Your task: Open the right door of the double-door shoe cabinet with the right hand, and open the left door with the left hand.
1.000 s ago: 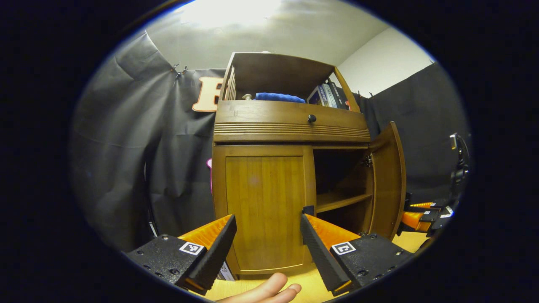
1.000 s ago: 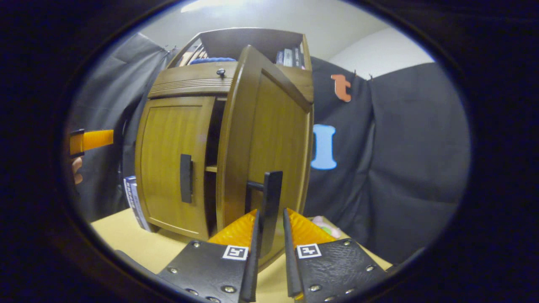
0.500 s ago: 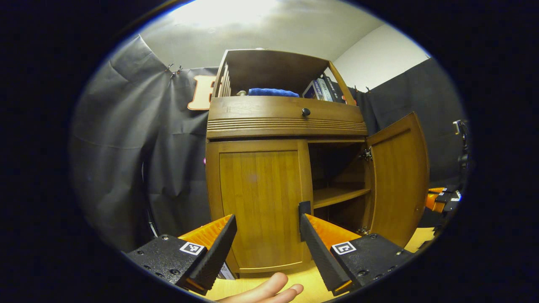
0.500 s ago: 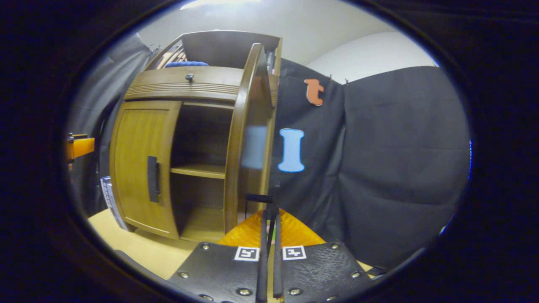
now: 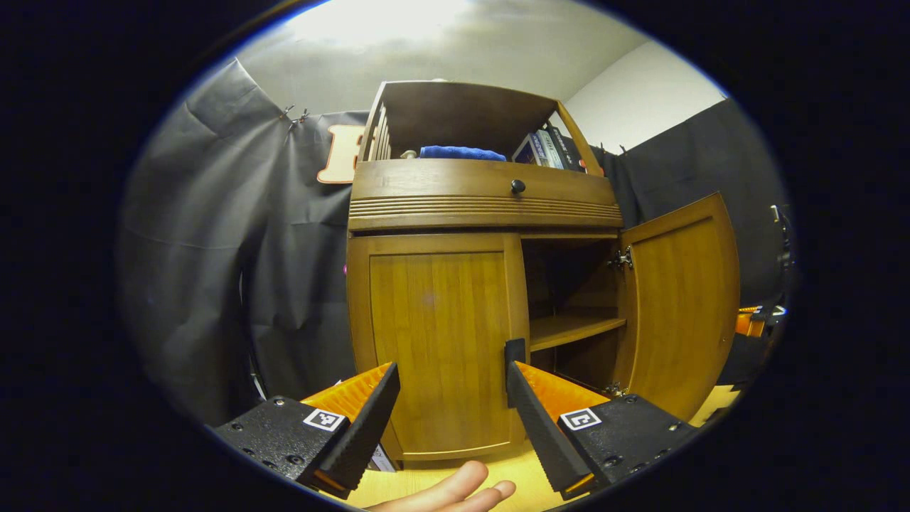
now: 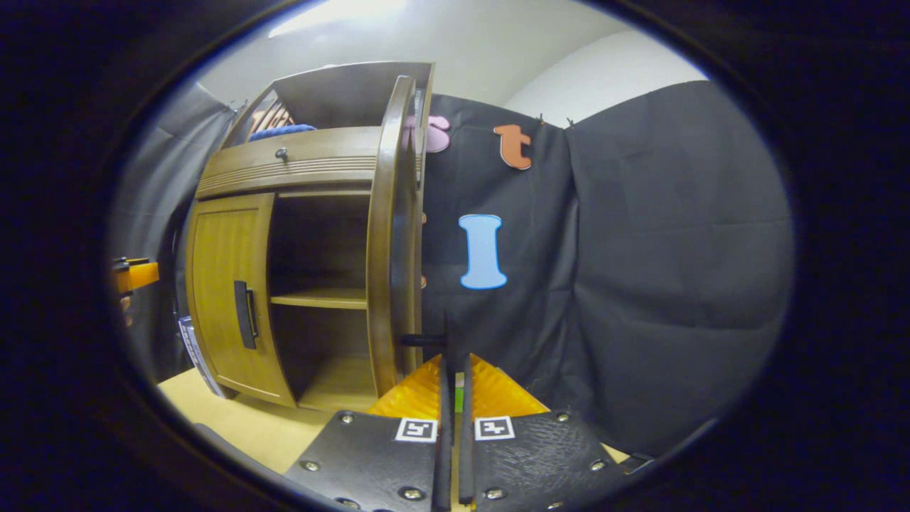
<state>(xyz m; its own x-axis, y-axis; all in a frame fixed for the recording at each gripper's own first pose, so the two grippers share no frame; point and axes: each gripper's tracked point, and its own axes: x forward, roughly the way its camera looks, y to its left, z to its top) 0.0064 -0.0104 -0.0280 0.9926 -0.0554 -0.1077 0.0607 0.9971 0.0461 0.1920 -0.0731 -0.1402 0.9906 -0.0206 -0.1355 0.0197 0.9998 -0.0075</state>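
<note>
Centrally, the cabinet (image 5: pixel 483 206) stands on a pale table (image 5: pixel 426 483), with black cloth behind it. In the left gripper view its top shelf holds a blue cloth (image 5: pixel 462 152) and some books (image 5: pixel 547 148) at about 1 o'clock, both partly cut off by the drawer front below them. The right door (image 5: pixel 679 306) hangs wide open at 3 o'clock, baring a dark inside with one shelf (image 5: pixel 572 328) — the back of that space is too dim to make out. The left door (image 5: pixel 441 348) is closed; its handle (image 5: pixel 513 355) is half hidden behind a finger of the left gripper (image 5: pixel 451 405), whose jaws stand wide apart and grip nothing. A hand (image 5: pixel 462 492) is cut off at 6 o'clock. At 3 o'clock, an orange bit of the other gripper is barely seen past the open door.

In the right gripper view the right door (image 6: pixel 391 235) shows edge-on at 12 o'clock, and its handle (image 6: pixel 423 340) juts out just above the right gripper (image 6: pixel 453 427). The fingers sit almost together with a thin gap — whether they pinch the handle I cannot tell, since the tips hide the contact. The left door (image 6: pixel 227 299) with its handle (image 6: pixel 244 324) lies at 9 o'clock.
</note>
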